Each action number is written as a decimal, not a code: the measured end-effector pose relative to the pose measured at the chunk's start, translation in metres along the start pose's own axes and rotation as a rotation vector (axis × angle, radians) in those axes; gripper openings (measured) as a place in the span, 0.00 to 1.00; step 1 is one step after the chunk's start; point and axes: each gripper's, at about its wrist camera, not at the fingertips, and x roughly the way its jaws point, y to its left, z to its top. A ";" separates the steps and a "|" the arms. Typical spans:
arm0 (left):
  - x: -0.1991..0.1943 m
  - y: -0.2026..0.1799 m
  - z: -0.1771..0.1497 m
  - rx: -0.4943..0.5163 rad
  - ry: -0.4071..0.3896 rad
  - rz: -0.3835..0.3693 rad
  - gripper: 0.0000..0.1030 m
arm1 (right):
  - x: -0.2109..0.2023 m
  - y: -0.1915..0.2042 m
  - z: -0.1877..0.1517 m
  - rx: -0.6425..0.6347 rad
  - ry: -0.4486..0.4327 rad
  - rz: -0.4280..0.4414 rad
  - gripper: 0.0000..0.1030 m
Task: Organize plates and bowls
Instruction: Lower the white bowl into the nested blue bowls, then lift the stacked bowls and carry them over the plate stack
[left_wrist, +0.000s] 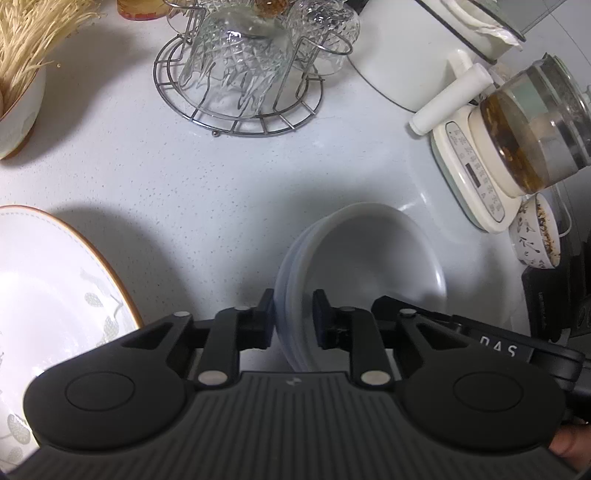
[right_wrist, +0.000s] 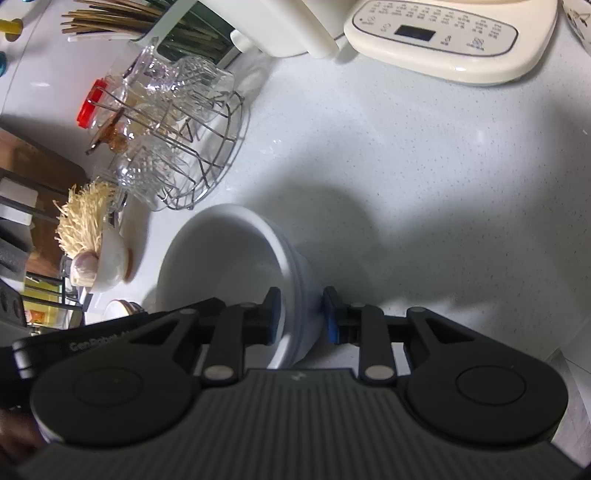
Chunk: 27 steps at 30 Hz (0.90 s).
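A stack of nested white bowls (left_wrist: 369, 251) stands on the speckled white counter. My left gripper (left_wrist: 295, 317) is shut on the stack's near rim, one pad inside and one outside the wall. In the right wrist view the same bowls (right_wrist: 221, 258) sit just ahead, and my right gripper (right_wrist: 301, 317) is shut on the opposite rim in the same way. Each gripper's black body shows at the edge of the other's view. A large white plate (left_wrist: 55, 277) with a gold rim and leaf pattern lies left of the bowls.
A wire rack of upturned glass cups (left_wrist: 240, 85) stands behind the bowls. A glass kettle (left_wrist: 535, 125) on a cream base and a small patterned bowl (left_wrist: 535, 236) are at the right. A bowl of pale dried strands (left_wrist: 18, 74) is far left. A cream appliance (right_wrist: 443, 37) is at the back.
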 end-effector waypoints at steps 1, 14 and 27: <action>0.000 0.001 0.000 -0.014 -0.001 -0.002 0.20 | 0.000 0.000 0.000 -0.005 -0.001 0.002 0.25; -0.019 -0.005 -0.006 -0.023 -0.031 -0.026 0.20 | -0.021 0.009 -0.001 -0.072 -0.025 -0.004 0.24; -0.081 -0.019 -0.012 0.019 -0.081 -0.064 0.20 | -0.072 0.042 -0.009 -0.107 -0.098 0.006 0.24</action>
